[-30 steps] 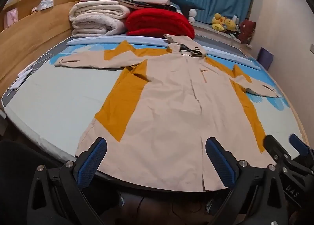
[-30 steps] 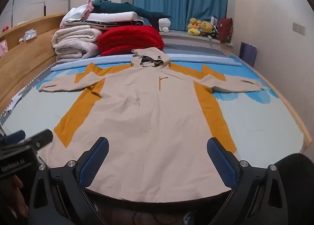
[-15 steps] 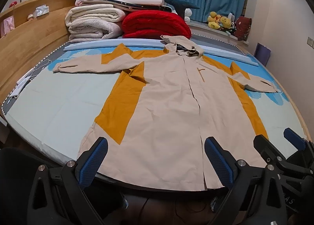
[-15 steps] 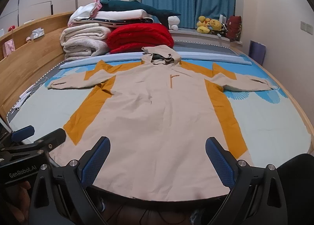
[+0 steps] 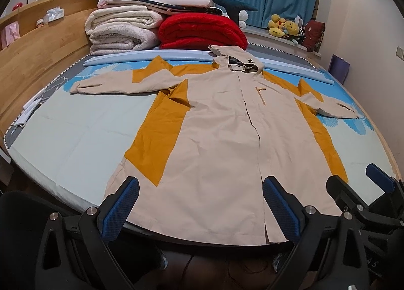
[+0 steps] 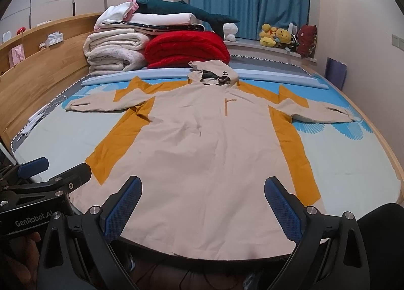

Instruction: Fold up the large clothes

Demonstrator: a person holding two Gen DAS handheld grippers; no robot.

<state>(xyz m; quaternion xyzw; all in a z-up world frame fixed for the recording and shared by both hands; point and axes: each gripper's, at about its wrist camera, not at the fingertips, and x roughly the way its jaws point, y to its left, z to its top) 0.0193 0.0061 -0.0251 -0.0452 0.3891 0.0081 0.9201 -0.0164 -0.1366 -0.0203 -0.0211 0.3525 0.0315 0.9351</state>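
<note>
The bed (image 5: 75, 138) stretches out ahead of your fingers, and the hooded coat (image 5: 222, 138) lies flat on it, front up, beige with mustard side panels. Its hem reaches the near edge just in front of both pairs of fingers, and its hood (image 6: 214, 72) points at the far end, where folded blankets (image 6: 121, 50) and a red quilt (image 6: 186, 47) are stacked beyond it. Both sleeves are spread wide: the left sleeve (image 5: 108, 84) runs out beyond your left fingers, the right sleeve (image 6: 323, 113) beyond your right.

Nothing looks folded yet, so you are at the start, lining up for the first grasp. Your left gripper (image 5: 202, 204) hovers with its fingers spread wide and empty, over the hem's left half. Your right gripper (image 6: 202, 204) is likewise wide open and holds nothing, centred on the hem.

The next move probably calls for reaching forward to a sleeve or a side edge, pinching a single layer, and carrying it inward across the body.
</note>
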